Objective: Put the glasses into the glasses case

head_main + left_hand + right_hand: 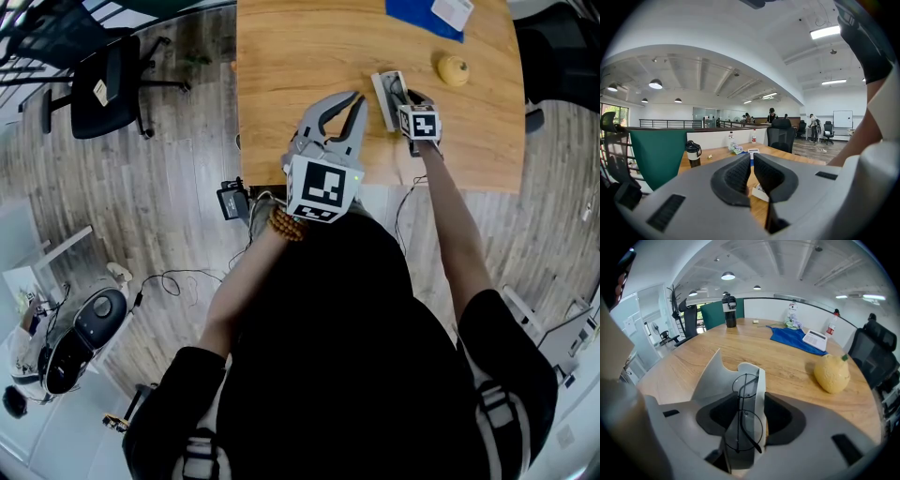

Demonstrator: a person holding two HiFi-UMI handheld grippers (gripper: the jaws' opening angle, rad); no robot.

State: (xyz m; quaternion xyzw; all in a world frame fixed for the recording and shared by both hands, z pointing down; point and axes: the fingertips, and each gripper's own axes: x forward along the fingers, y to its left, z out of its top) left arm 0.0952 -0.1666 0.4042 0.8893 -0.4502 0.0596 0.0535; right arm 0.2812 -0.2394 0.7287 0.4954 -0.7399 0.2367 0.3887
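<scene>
- Fingers (780, 416) of the right gripper (747, 401) press on both long sides of the open case (761, 385).
- Glasses (743, 418) lie inside the case, between those fingers; the lid flap stands up on its left side.
- Case rests on the table (740, 345), in its right half, back from the near edge.
- Yellow fruit (832, 373) lies near the case, toward the right edge; a blue cloth (792, 341) lies at the far edge.
- Left gripper (752, 164) has its fingers (736, 176) together and empty, raised over the near edge, apart from the case.
</scene>
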